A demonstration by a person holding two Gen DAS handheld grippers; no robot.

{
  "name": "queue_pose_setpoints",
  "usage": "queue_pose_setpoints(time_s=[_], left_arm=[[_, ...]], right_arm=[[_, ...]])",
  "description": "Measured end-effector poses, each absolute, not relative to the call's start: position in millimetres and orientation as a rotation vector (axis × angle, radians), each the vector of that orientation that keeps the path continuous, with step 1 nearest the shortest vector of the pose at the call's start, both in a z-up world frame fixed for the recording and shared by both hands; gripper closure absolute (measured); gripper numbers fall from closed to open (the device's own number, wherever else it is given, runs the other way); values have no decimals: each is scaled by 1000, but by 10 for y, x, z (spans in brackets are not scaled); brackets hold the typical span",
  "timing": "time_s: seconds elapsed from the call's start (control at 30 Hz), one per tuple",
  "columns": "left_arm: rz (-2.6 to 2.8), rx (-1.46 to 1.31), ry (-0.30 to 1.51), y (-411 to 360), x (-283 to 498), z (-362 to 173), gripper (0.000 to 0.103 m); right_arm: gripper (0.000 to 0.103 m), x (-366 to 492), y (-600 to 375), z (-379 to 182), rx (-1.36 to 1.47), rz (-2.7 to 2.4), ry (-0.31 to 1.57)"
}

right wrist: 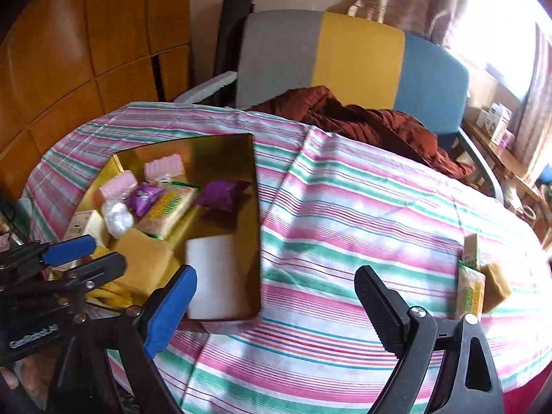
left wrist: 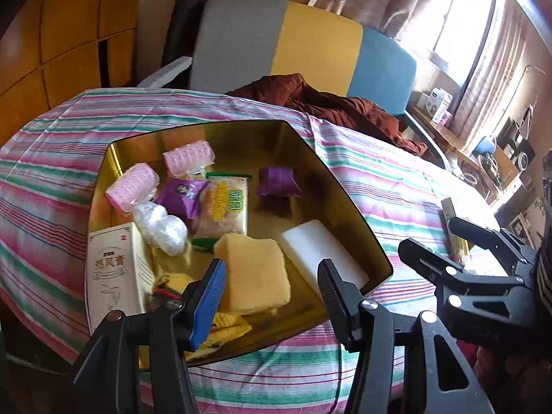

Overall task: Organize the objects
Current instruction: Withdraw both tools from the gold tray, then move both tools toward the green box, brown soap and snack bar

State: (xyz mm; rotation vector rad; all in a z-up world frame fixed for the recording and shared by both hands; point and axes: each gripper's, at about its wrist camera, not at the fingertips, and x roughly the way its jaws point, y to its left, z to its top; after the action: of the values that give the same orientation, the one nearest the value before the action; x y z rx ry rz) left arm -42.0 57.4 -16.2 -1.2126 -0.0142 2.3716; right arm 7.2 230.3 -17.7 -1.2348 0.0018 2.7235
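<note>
A gold tray (left wrist: pixel 207 134) sits on the striped cloth and holds two pink rollers (left wrist: pixel 132 186), purple packets (left wrist: pixel 277 181), a cracker packet (left wrist: pixel 224 207), a white plastic wad (left wrist: pixel 160 227), a yellow sponge (left wrist: pixel 255 272), a white foam block (left wrist: pixel 321 252) and a white box (left wrist: pixel 110 269). My left gripper (left wrist: pixel 272 289) hangs open above the tray's near end, over the sponge, gripping nothing. My right gripper (right wrist: pixel 276 307) is open over bare cloth right of the tray (right wrist: pixel 220 151). Further right lie a second cracker packet (right wrist: pixel 469 293), a yellow sponge piece (right wrist: pixel 496 283) and a small box (right wrist: pixel 471 248).
A rust-brown garment (right wrist: pixel 362 120) lies at the cloth's far edge, before a grey, yellow and blue chair back (right wrist: pixel 358 55). Wooden cabinets (right wrist: pixel 69 51) stand at the left. A cluttered desk (left wrist: pixel 483 148) and a bright window are at the right. Striped cloth (right wrist: pixel 362 207) stretches between tray and loose items.
</note>
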Motion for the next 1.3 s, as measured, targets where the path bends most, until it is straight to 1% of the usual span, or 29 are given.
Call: queue_pose_setpoints(time_s=[0.07, 0.13, 0.3, 0.63, 0.93, 1.2, 1.3], left_arm=[[2362, -1213, -7, 612, -405, -168, 47], [2352, -1213, 0, 640, -390, -172, 47], [2339, -1212, 16, 708, -365, -170, 47], [2289, -1216, 78, 921, -330, -206, 47], [2212, -1170, 181, 1343, -216, -188, 47], [2130, -1140, 300, 1855, -123, -201, 47], [2099, -1126, 338, 2034, -83, -210, 47]], right_arm=[[8, 85, 2360, -194, -1231, 2703, 3], [3, 113, 2412, -200, -1215, 2683, -8], [3, 193, 2511, -186, -1175, 2650, -64], [2, 312, 2993, -239, -1181, 2548, -3], [2, 467, 3586, -199, -1153, 2417, 11], [2, 652, 4440, -60, -1103, 2280, 124], [2, 732, 4794, -58, -1075, 2226, 197]])
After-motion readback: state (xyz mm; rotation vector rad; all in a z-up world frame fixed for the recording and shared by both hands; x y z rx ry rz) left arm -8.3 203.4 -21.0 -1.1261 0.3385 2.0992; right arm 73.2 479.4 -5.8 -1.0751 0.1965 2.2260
